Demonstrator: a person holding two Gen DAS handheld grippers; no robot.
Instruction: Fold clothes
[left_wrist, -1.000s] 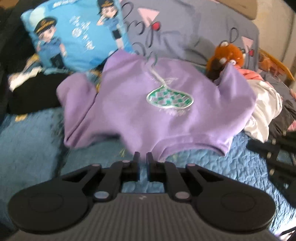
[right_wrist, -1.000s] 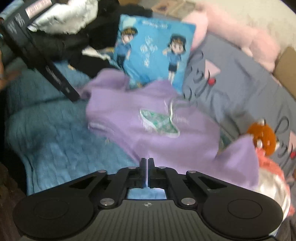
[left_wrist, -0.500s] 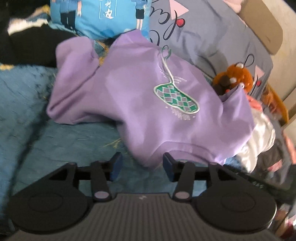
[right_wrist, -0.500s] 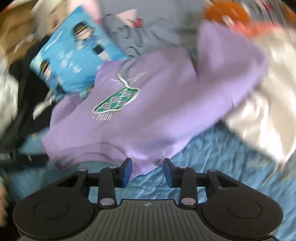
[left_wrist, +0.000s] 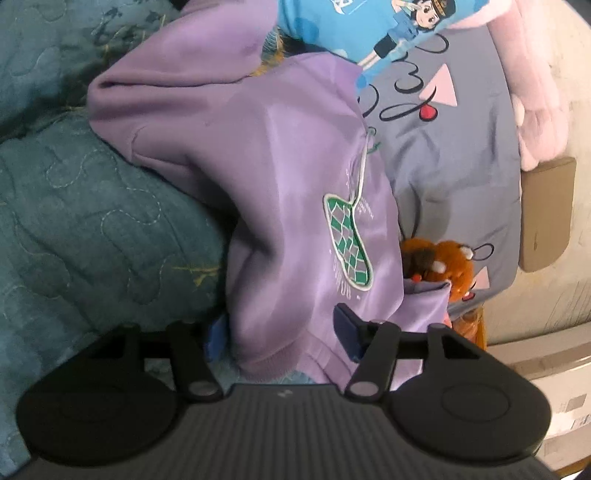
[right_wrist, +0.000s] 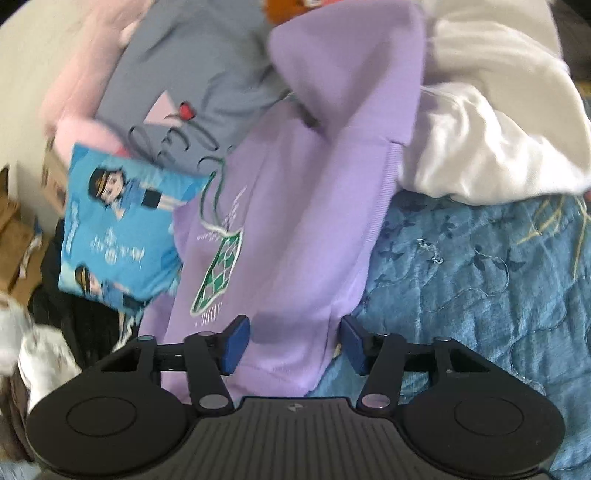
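Left wrist view, left to right: teal quilt left of the jaws, then the purple sweatshirt running up and away from between them, green net print ahead and a little right of the gap, sleeve spread far ahead to the left. Left gripper spread wide, ribbed hem bunched in the gap, left pad partly hidden behind the fabric, right pad lying over it; nothing clamped. Ahead and right of the jaws: blue cartoon pillow at the top, grey pillow below it, orange plush just beyond the right pad, pink plush and a pale wall further right; plush toy seen clearly only from this side. Right wrist view, blurred, left to right: dark clothes and cardboard boxes far left of the jaws, shown only here; the cartoon pillow ahead-left, the grey pillow beyond it. Right gripper likewise wide open, sweatshirt hem lying in the gap, left pad on the cloth, right pad just off its edge over the quilt; no grip. White garment ahead-right of the jaws, touching the raised purple sleeve, visible only in this view. Quilt filling the space right of the right pad.
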